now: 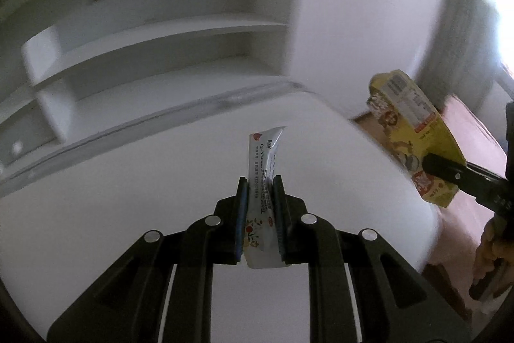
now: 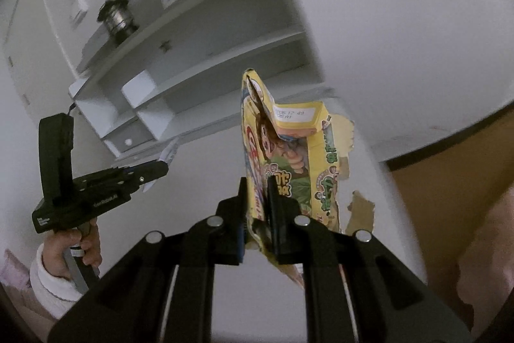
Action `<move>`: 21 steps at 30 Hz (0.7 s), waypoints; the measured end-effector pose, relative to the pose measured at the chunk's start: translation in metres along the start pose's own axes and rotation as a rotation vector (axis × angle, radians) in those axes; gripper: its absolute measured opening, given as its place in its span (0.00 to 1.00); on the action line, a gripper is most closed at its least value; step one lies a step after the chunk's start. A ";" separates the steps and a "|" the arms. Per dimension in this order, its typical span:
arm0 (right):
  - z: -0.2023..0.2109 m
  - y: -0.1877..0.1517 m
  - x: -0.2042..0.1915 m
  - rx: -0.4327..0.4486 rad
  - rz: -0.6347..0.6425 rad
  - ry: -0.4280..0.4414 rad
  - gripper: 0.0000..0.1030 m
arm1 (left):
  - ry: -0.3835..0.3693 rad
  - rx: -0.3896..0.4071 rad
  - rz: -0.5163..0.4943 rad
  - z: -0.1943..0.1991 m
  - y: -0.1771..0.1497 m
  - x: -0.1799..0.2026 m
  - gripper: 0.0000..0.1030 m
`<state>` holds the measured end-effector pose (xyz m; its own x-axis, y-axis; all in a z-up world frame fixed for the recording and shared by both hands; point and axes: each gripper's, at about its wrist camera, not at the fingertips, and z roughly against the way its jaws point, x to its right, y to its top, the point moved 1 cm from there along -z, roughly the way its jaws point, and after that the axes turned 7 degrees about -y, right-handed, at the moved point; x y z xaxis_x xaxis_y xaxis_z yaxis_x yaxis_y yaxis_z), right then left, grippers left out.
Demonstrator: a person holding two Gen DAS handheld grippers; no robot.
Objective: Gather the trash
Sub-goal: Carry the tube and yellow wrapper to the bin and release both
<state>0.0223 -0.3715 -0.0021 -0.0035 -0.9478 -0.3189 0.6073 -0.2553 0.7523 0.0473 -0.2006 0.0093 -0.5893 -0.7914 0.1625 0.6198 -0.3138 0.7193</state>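
L gripper (image 1: 260, 182) pinches a white sachet (image 1: 263, 169) btwn its blue pads, sachet standing upright w/ top end bent over, bottom end sticking out below the jaws. R gripper (image 2: 257, 185) is clamped on a torn yellow box (image 2: 289, 156), flattened cardboard w/ cartoon print and a white date label near the top; ragged brown torn edges show on its right side. Both items are held up in the air above a white table (image 1: 96, 214). In the left wrist view the box sits at right, nipped by the other gripper's black jaws, a hand (image 1: 491, 253) below. In the right wrist view the L gripper sits at left, sachet tip poking out, held by a hand (image 2: 83, 243) in a white sleeve (image 2: 51, 282). Behind the table: white shelves (image 2: 192, 53), a dark metal thing (image 2: 117, 18) on top, blurred. Wood floor (image 2: 449, 182) right of the table.
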 end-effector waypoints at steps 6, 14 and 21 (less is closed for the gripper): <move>0.093 -0.043 0.098 0.050 -0.110 -0.159 0.12 | -0.179 -0.066 -0.188 -0.038 -0.012 0.141 0.14; 0.132 -0.134 0.234 -0.041 -0.375 -0.283 0.12 | -0.402 -0.283 -0.403 -0.114 -0.080 0.305 0.14; 0.031 -0.240 0.318 -0.350 -0.621 -0.202 0.12 | -0.383 -0.632 -0.381 -0.242 -0.192 0.331 0.14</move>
<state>-0.1492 -0.6178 -0.2659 -0.5548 -0.6737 -0.4882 0.6632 -0.7124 0.2294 -0.1413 -0.5292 -0.2386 -0.8826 -0.3740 0.2850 0.4491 -0.8500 0.2753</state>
